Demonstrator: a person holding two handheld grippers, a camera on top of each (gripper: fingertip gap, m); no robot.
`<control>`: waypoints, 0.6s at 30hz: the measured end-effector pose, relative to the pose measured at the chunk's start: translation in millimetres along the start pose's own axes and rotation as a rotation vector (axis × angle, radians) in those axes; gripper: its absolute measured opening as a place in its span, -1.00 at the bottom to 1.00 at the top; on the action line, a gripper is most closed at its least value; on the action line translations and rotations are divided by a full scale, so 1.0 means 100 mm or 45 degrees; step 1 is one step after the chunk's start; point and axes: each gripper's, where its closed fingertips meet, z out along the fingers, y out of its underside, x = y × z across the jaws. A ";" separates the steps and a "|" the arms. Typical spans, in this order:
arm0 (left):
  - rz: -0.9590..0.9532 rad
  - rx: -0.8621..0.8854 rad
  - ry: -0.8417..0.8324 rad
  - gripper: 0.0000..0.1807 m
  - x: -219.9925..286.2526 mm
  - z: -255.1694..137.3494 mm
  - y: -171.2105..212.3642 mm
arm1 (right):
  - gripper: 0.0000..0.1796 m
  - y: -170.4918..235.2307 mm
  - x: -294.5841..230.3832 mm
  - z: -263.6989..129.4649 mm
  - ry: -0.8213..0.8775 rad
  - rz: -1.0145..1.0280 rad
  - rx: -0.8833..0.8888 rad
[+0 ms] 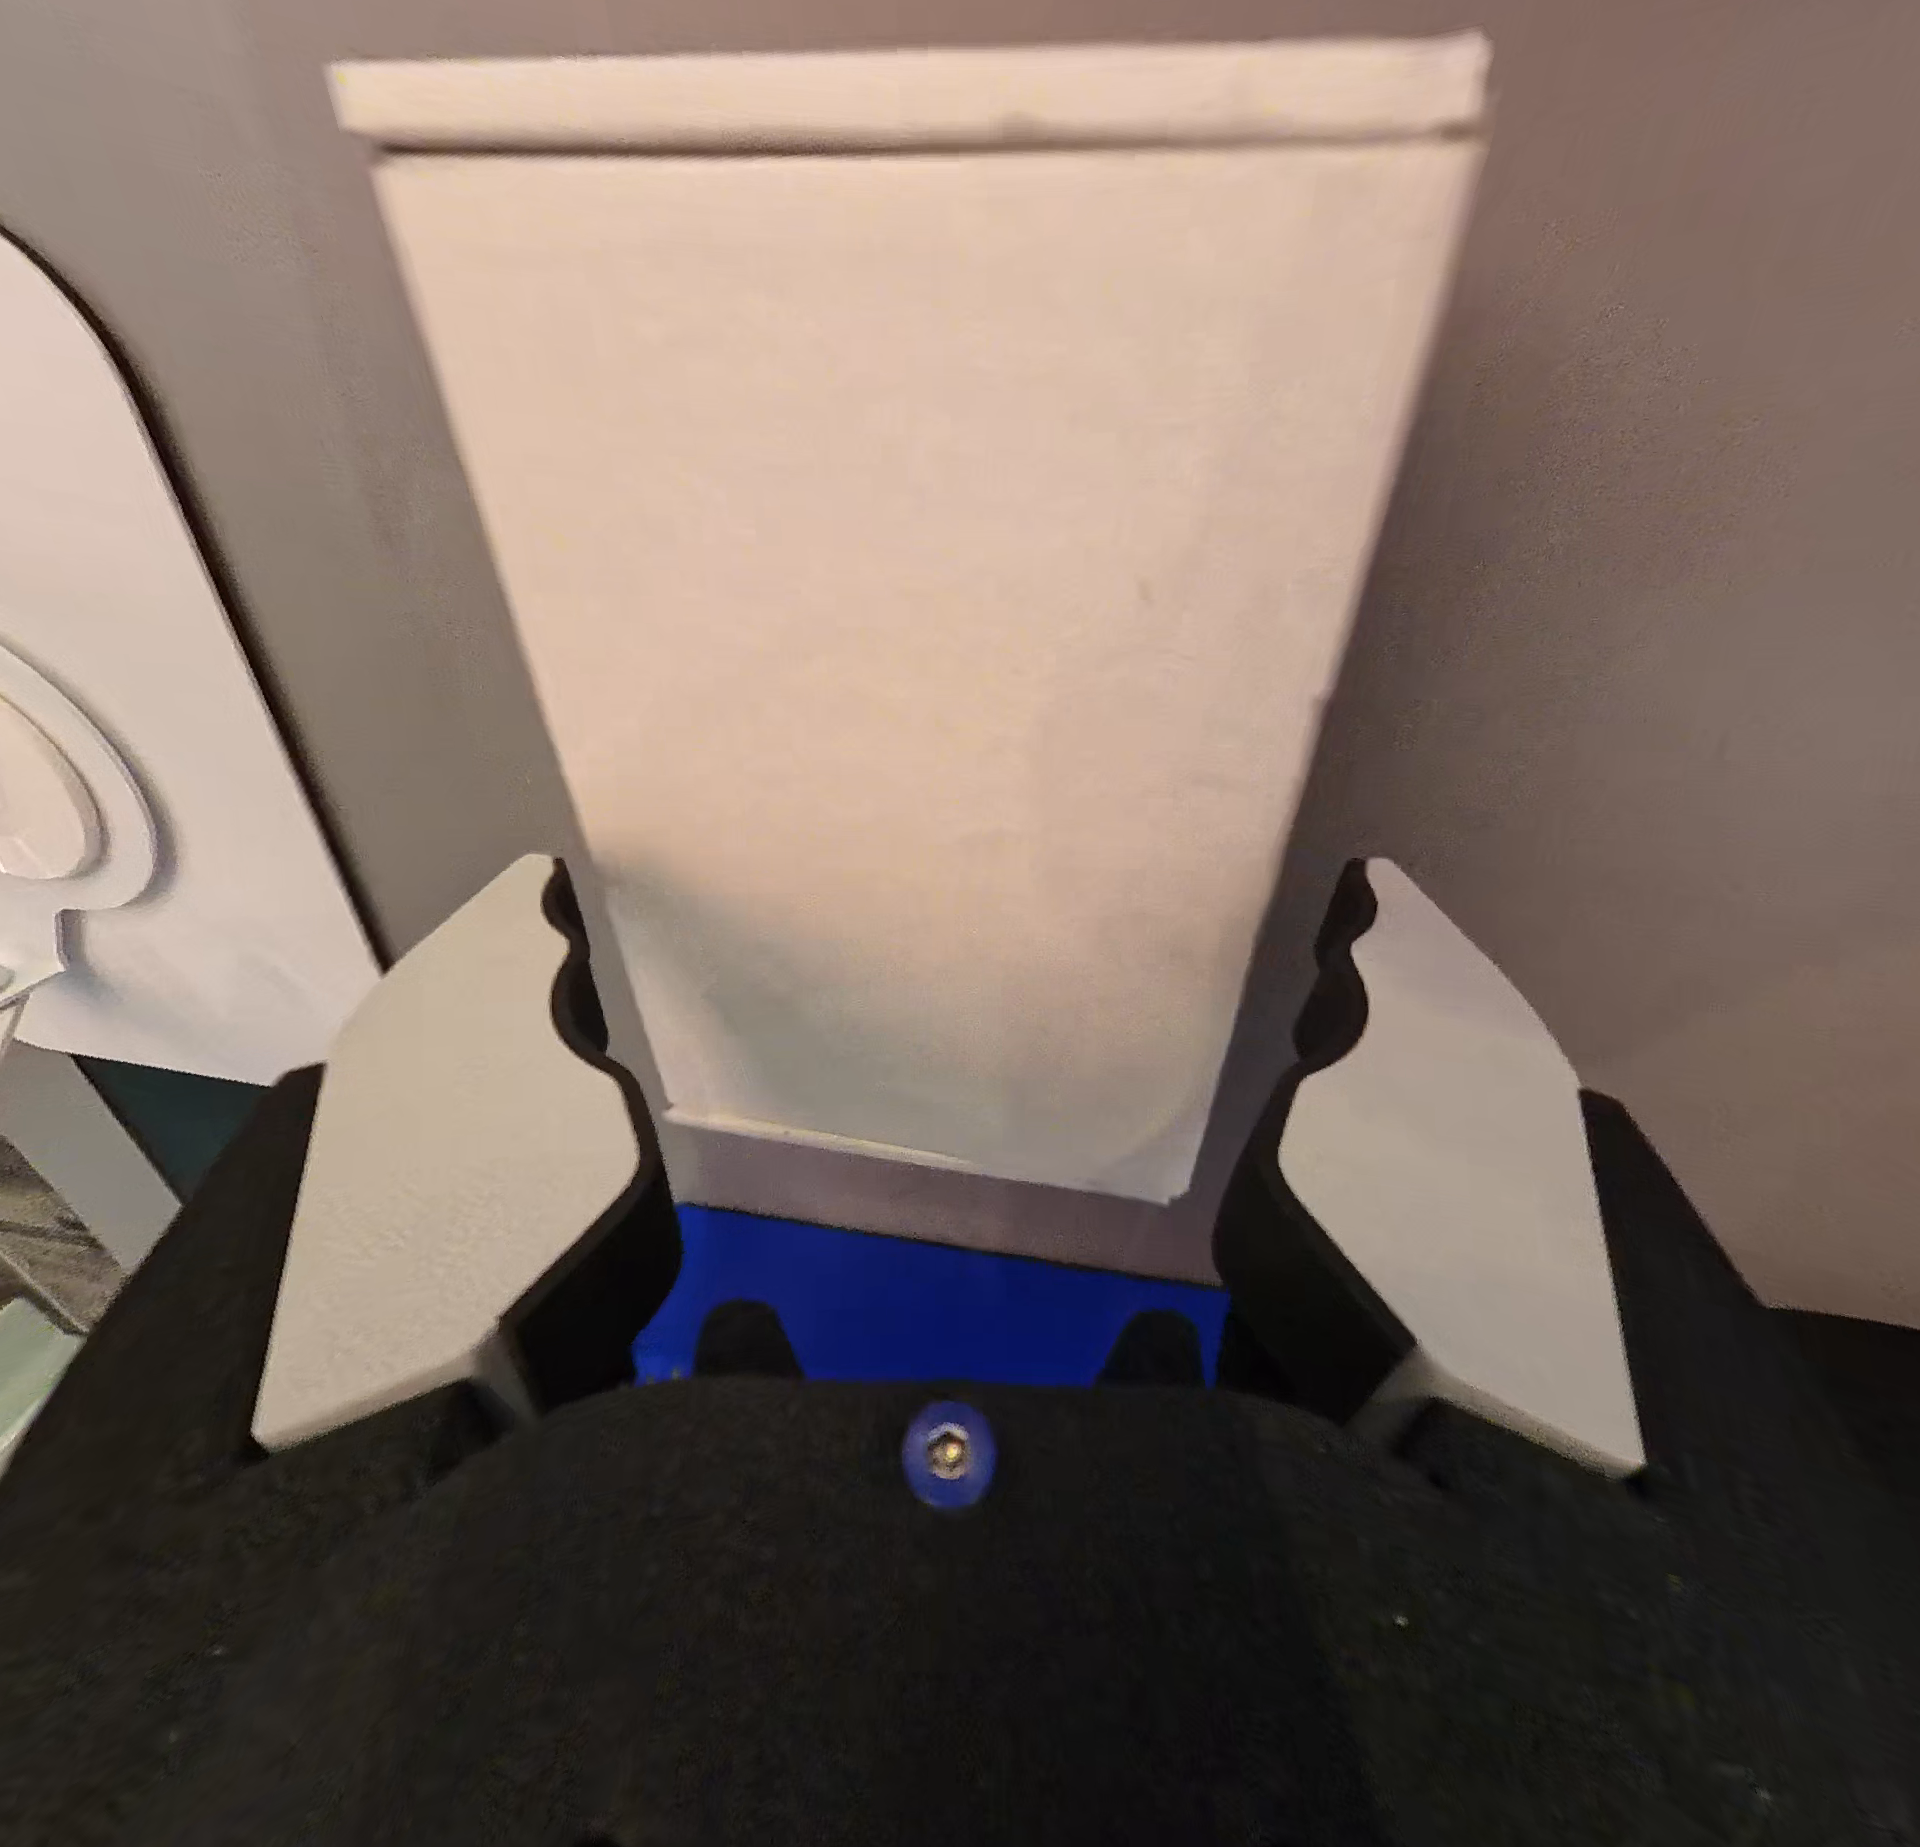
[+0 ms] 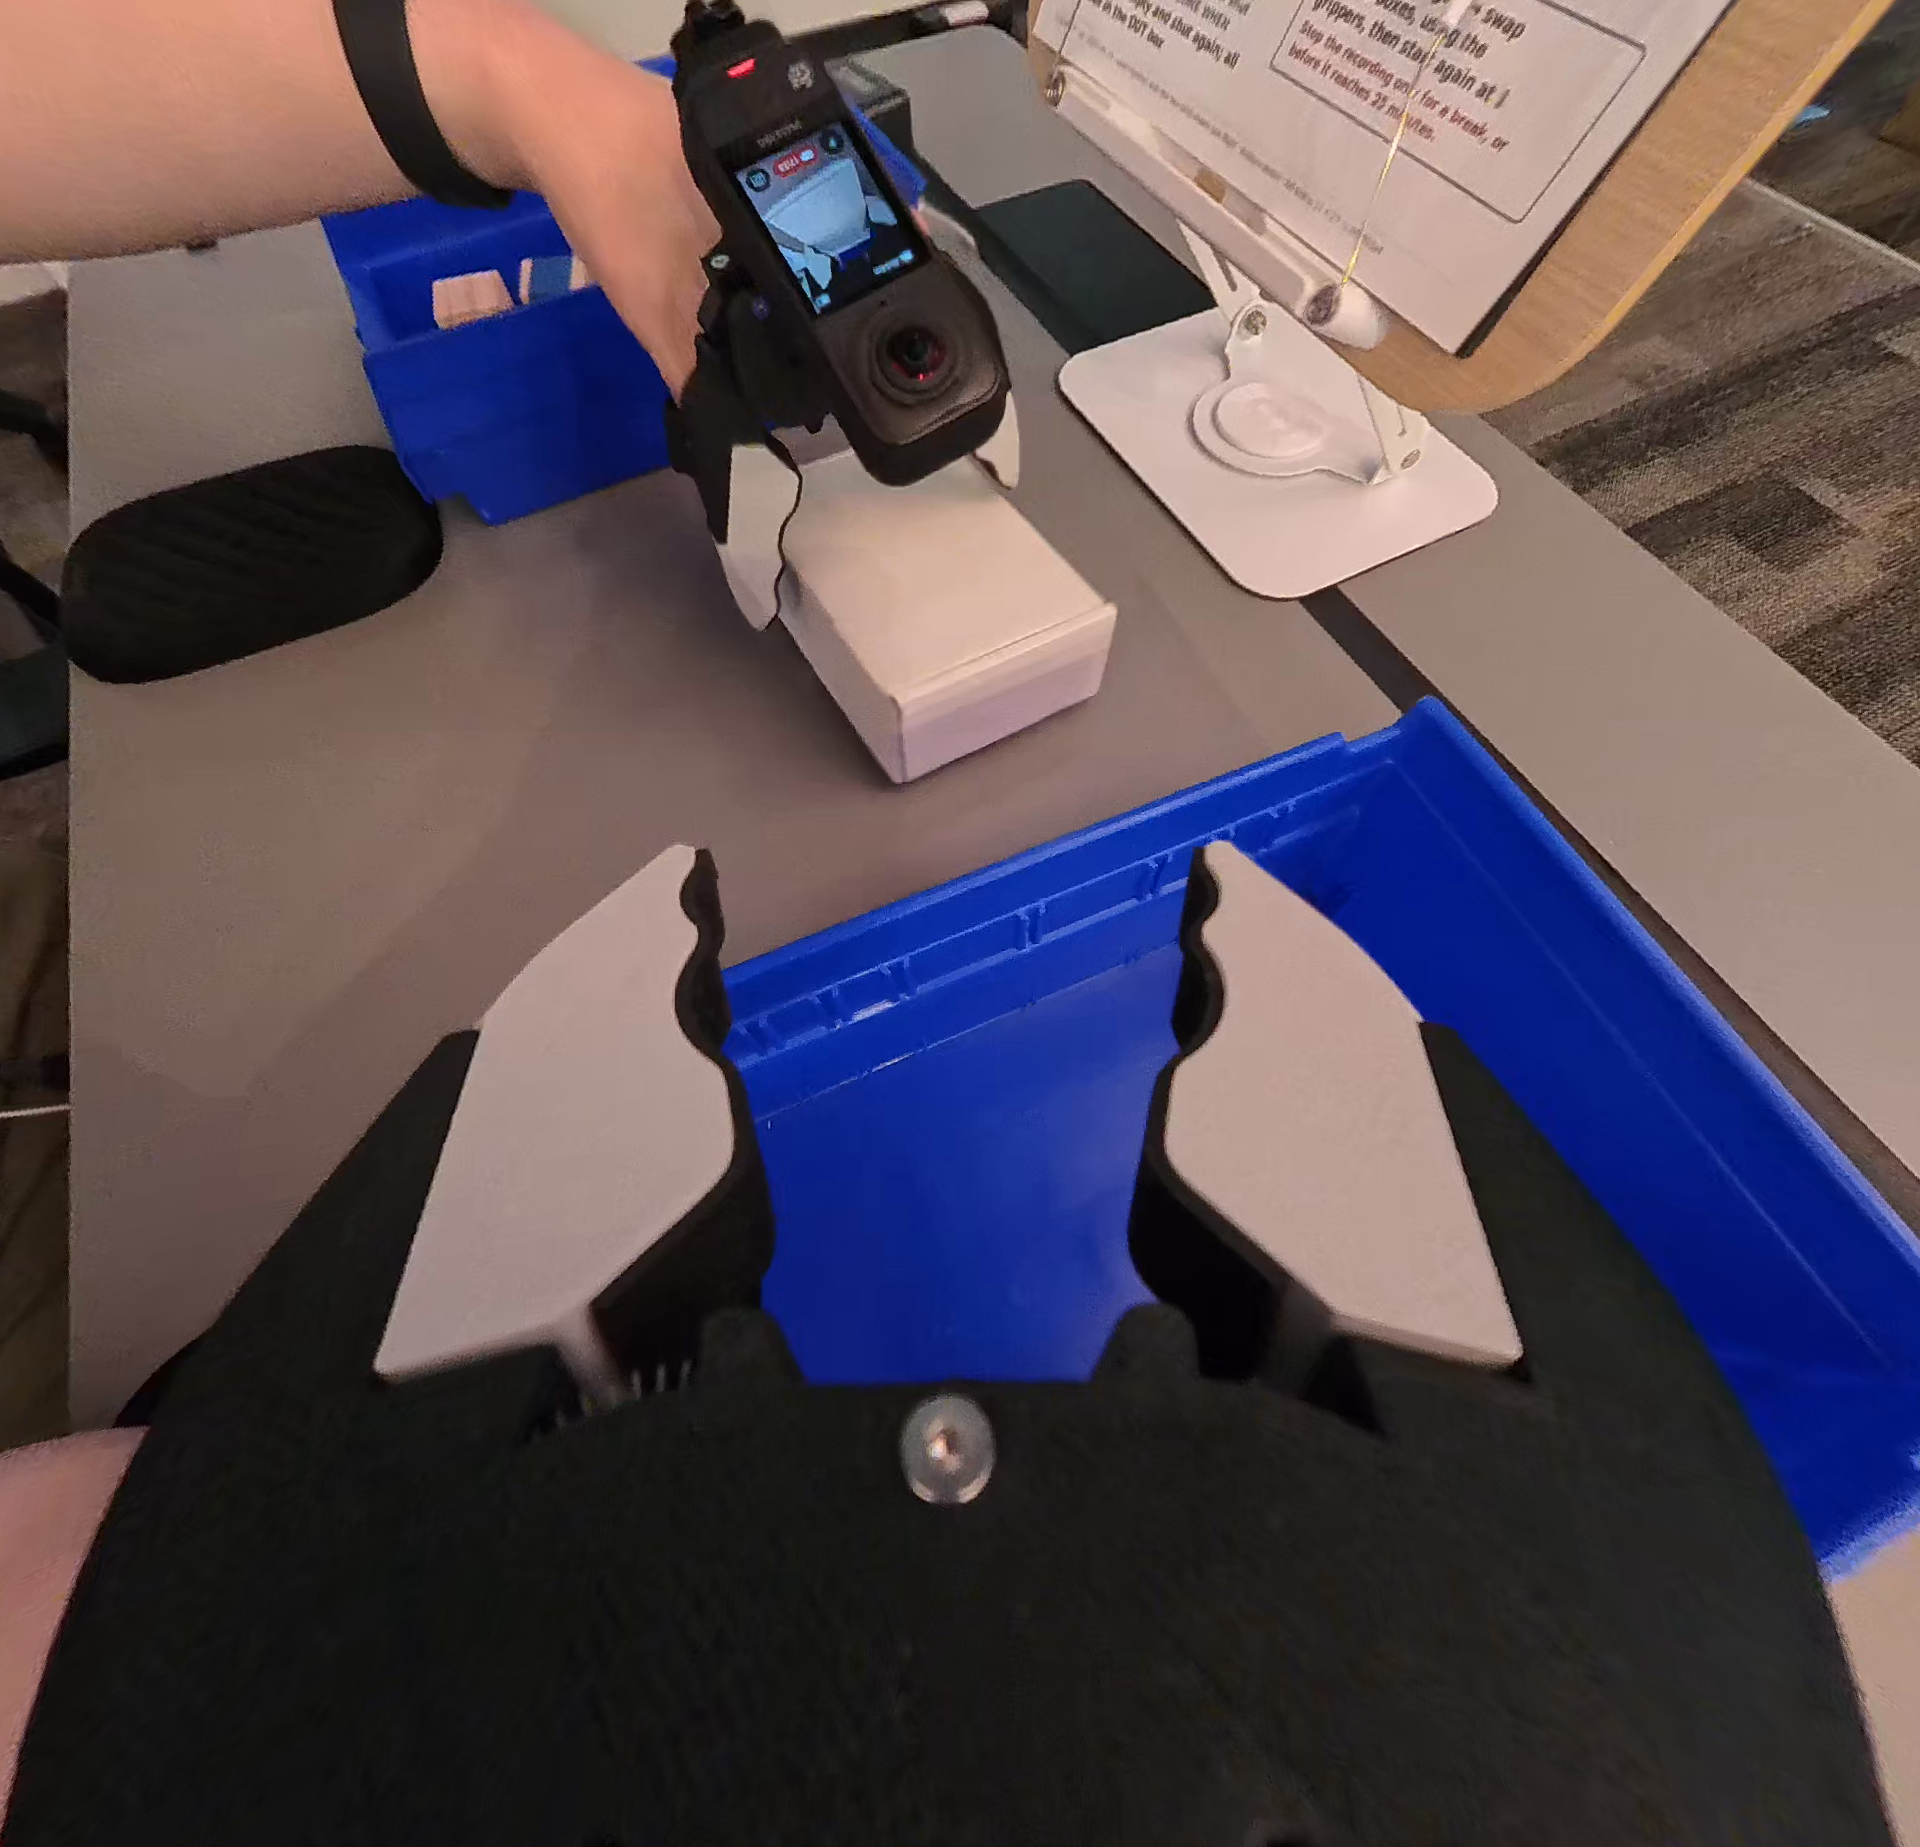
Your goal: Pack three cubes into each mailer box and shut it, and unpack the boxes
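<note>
A shut white mailer box lies flat on the grey table. My left gripper is open and straddles the box's near end, one finger on each long side. A small gap shows at the right finger. In the right wrist view the left gripper is over the far end of the box, held by a hand with a black wristband. My right gripper is open and empty above an empty blue bin. Wooden cubes lie in a second blue bin at the back left.
A white stand base holding a printed sheet on a wooden board stands at the back right; it also shows in the left wrist view. A black oval pad lies at the left. A flat black object lies behind the box. The grippers' ends are close to 30 centimeters from one another.
</note>
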 end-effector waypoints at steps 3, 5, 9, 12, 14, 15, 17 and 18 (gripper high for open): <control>-0.005 0.008 -0.031 0.46 0.01 0.00 0.04 | -0.05 -0.01 -0.05 0.07 -0.001 -0.022 -0.045; -0.042 0.107 -0.043 0.45 0.02 -0.12 0.02 | -0.05 -0.07 -0.11 0.16 0.000 -0.054 -0.070; -0.218 0.368 -0.295 0.43 -0.07 -0.61 0.07 | -0.04 -0.38 -0.24 0.44 0.014 -0.144 -0.054; -0.456 0.672 -0.402 0.36 0.06 -1.00 0.09 | -0.04 -0.71 -0.29 0.71 0.037 -0.061 0.027; -0.669 0.894 -0.411 0.27 0.20 -1.13 0.09 | -0.06 -0.84 -0.27 0.90 0.084 0.038 0.055; -0.737 0.995 -0.372 0.23 0.31 -1.15 0.06 | -0.08 -0.85 -0.27 1.00 0.100 0.075 0.047; -0.869 1.132 -0.300 0.19 0.48 -1.07 0.00 | -0.09 -0.81 -0.26 1.20 0.154 0.116 -0.013; -0.925 1.168 -0.259 0.18 0.54 -1.00 -0.03 | -0.09 -0.76 -0.24 1.29 0.188 0.133 -0.045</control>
